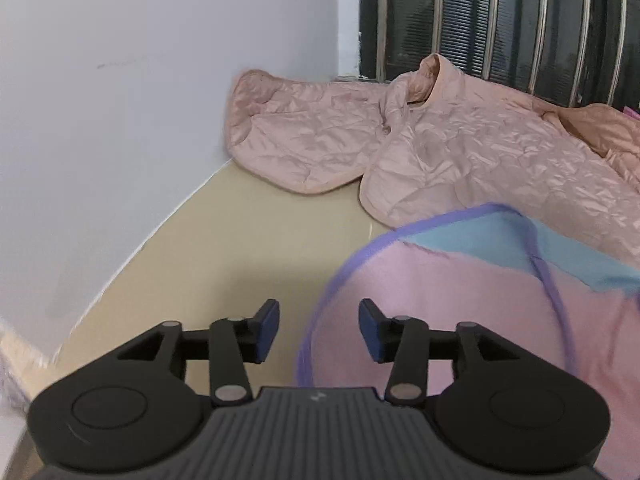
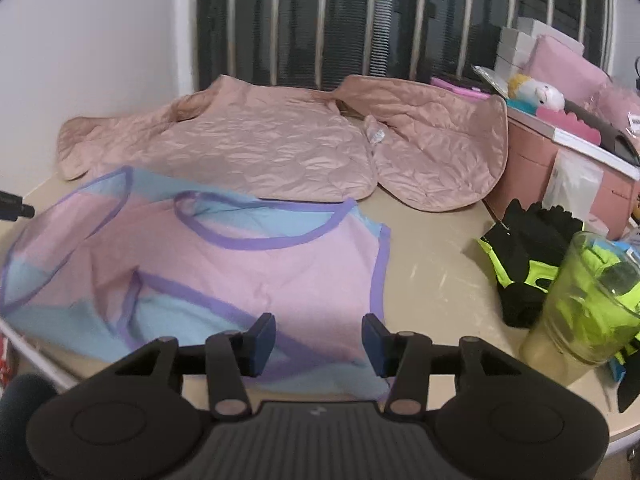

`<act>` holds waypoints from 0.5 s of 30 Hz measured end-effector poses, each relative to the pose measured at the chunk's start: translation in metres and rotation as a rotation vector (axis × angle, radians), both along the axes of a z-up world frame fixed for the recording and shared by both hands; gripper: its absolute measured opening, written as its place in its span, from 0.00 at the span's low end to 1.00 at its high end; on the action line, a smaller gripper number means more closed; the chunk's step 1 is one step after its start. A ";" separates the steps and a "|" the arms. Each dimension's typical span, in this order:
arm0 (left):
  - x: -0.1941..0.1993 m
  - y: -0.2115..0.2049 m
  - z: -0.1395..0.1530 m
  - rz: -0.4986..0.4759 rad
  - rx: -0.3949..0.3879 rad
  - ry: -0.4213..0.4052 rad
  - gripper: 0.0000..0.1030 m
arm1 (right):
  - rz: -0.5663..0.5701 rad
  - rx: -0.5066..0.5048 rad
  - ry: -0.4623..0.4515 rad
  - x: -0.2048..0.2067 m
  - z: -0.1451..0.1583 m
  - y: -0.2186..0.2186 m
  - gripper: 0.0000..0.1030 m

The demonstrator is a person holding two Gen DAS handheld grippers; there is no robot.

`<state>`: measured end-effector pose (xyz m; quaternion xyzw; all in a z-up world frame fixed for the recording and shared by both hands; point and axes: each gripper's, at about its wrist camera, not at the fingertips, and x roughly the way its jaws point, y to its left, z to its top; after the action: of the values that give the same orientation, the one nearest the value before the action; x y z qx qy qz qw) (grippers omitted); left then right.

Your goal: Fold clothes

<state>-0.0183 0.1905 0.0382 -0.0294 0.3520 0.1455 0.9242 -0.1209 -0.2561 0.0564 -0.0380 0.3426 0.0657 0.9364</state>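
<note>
Beige tabletop (image 2: 432,264) ran up to a white wall (image 1: 120,100) on the left and a dark barred window (image 2: 360,20) at the back. On it lay a pink and blue top (image 2: 248,264) with purple trim, spread near the front edge and partly rumpled, one side folded over itself. Behind it, touching its far edge, a quilted pink jacket (image 2: 280,148) lay flat with both sleeves out.

The left gripper (image 1: 319,330) hovered over the table at the top's purple-trimmed edge, its jaws apart and holding nothing. The right gripper (image 2: 319,338) hung over the top's near hem, jaws likewise apart and empty.

To the right stood a clear plastic cup (image 2: 592,300), black and neon-yellow gloves (image 2: 524,256) and a pink box (image 2: 560,172) piled with clutter.
</note>
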 end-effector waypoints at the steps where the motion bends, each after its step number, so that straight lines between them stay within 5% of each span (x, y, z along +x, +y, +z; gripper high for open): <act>1: 0.007 0.002 -0.003 -0.017 0.008 0.003 0.60 | -0.006 0.004 0.001 0.004 -0.001 0.002 0.45; 3: 0.017 0.005 -0.008 -0.066 0.019 0.018 0.75 | -0.017 0.012 0.002 0.012 -0.003 0.006 0.45; 5: 0.026 0.007 -0.013 -0.110 0.034 0.032 0.72 | -0.029 0.020 0.004 0.020 -0.004 0.009 0.45; 7: 0.024 0.003 -0.015 -0.105 0.077 0.043 0.51 | -0.039 0.025 0.006 0.028 -0.006 0.013 0.45; 9: 0.023 0.000 -0.018 -0.099 0.121 0.054 0.20 | -0.046 0.022 0.009 0.032 -0.008 0.014 0.45; 10: 0.022 -0.002 -0.019 -0.096 0.142 0.060 0.13 | -0.047 0.026 0.013 0.033 -0.009 0.014 0.45; 15: 0.016 -0.005 -0.023 -0.071 0.231 0.078 0.10 | -0.024 0.031 0.036 0.037 -0.017 0.018 0.45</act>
<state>-0.0025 0.1851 0.0150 0.0952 0.3693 0.1532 0.9116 -0.0839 -0.2384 0.0392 -0.0182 0.3587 0.0606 0.9313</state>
